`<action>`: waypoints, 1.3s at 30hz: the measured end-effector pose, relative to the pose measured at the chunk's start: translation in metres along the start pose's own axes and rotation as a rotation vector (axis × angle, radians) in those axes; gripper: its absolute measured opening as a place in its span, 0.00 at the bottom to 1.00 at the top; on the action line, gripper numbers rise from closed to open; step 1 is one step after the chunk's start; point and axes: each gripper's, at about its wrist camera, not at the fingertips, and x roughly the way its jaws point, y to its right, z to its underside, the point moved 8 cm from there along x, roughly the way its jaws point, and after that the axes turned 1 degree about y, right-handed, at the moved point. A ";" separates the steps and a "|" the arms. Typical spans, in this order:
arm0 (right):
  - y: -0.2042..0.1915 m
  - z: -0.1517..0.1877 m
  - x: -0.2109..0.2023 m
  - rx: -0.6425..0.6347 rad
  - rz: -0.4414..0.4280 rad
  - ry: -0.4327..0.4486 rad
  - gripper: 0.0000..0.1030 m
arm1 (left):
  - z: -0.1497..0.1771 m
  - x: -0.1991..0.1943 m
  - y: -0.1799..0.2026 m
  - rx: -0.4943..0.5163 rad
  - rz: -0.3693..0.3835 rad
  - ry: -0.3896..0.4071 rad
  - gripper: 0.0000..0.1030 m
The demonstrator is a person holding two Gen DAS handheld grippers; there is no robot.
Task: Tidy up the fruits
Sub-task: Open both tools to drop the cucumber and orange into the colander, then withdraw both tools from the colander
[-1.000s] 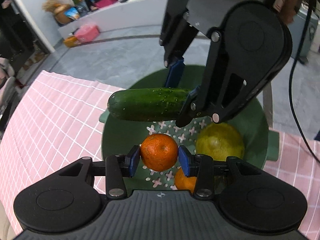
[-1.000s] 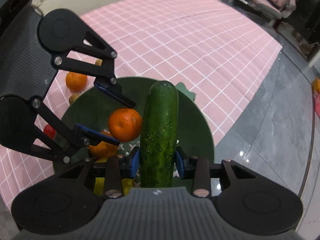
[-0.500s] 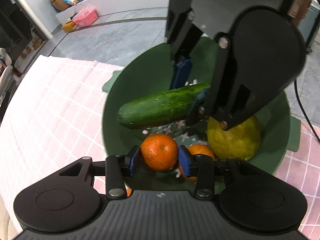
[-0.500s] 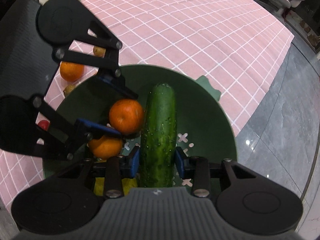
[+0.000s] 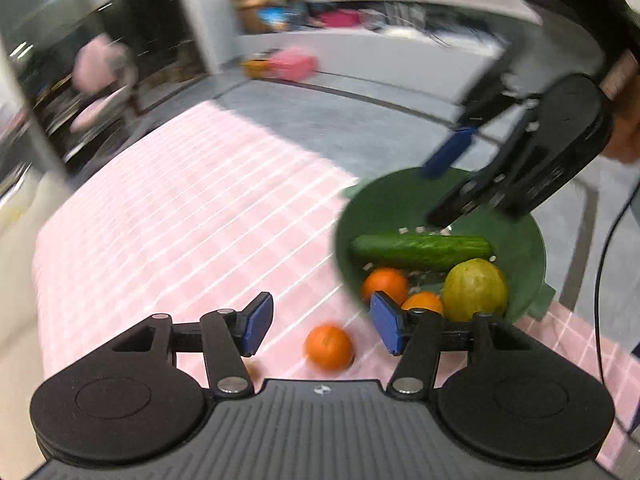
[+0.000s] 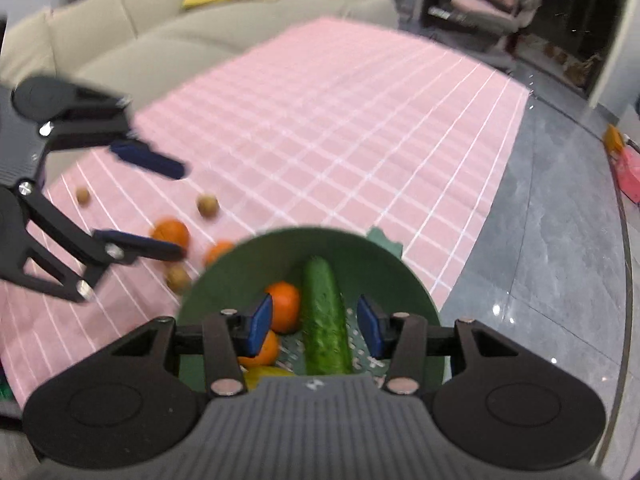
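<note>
In the left wrist view the left gripper fills the bottom of the frame, its blue pads apart and its jaws opening with nothing pressed between them. A loose orange lies on the pink checked tablecloth low in the frame, seen through the gap between the pads and touching neither. To the right of centre sits the green bowl, at the cloth's edge. Inside it a cucumber lies crosswise, with two oranges below it and a yellow-green citrus fruit at the lower right, just beside the cucumber's end. The right gripper hangs over the bowl from the upper right of the frame, clear of the cucumber; a bit of a hand shows at the right edge. The picture is blurred.

In the right wrist view the right gripper sits at the bottom, its jaws opening; the cucumber lies lengthwise in the bowl below them, with a gap on each side, so the pads do not press on it. An orange rests left of the cucumber, touching it or nearly so. At the left of the frame the left gripper is over the cloth, empty. Beneath it, outside the bowl, lie two oranges and three small brown fruits. A beige sofa stands beyond the table.
</note>
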 end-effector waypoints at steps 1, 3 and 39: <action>-0.004 -0.002 -0.007 0.019 0.003 0.021 0.43 | 0.010 -0.011 -0.011 -0.043 -0.022 0.001 0.65; -0.014 -0.006 -0.021 0.054 0.012 0.062 0.43 | 0.034 -0.033 -0.031 -0.137 -0.065 -0.004 0.65; -0.197 0.087 0.031 0.400 0.186 0.060 0.49 | 0.163 -0.108 -0.071 -0.267 -0.182 0.021 0.65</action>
